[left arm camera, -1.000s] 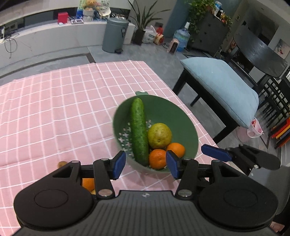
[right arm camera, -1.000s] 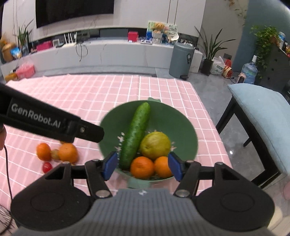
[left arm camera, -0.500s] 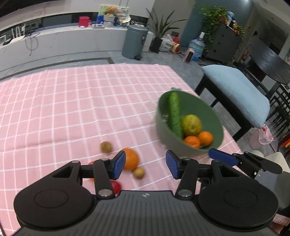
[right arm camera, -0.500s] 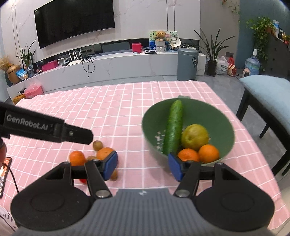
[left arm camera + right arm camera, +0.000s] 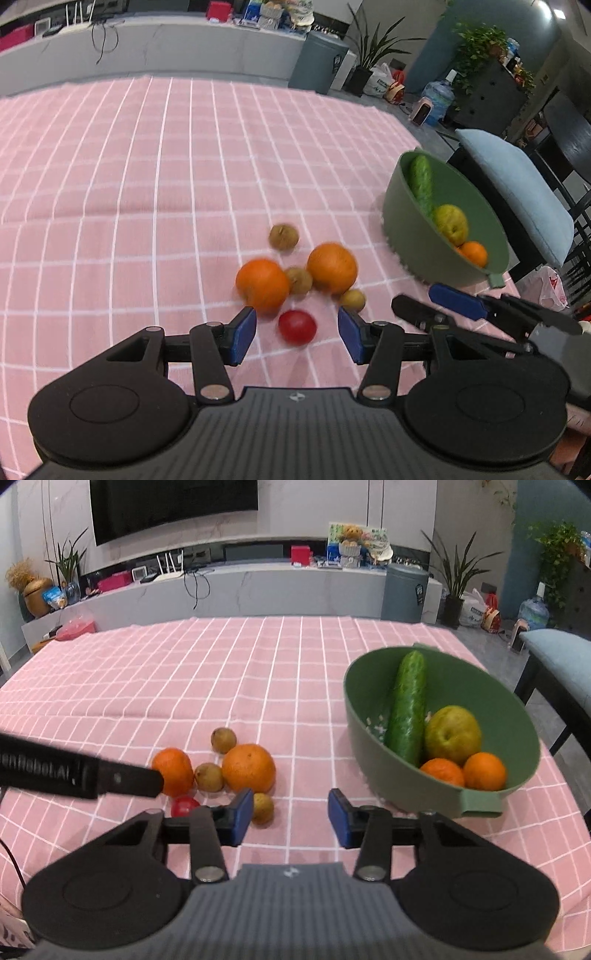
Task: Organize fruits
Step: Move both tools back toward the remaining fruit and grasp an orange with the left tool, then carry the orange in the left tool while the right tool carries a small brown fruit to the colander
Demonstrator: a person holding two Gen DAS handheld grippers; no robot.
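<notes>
left gripper (image 5: 296, 335): fingers apart, empty, over red tomato (image 5: 297, 327) | right gripper (image 5: 290, 816): fingers just closing, apart, empty | loose fruits: oranges (image 5: 248, 768) left of green bowl (image 5: 480, 800) on counter (image 5: 258, 686)

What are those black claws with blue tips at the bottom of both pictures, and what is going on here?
They are hand-held claws, one in each of a person's hands, each carrying a camera that looks out along its two fingers. One picture is from the left claw, the other from the right claw. Both are open and hold nothing; the right one's jaws have just been closing. On the pink checked tablecloth lie two oranges, three small brownish fruits and a small red fruit. The green bowl already holds a cucumber, a yellow-green fruit and two more oranges.
</notes>
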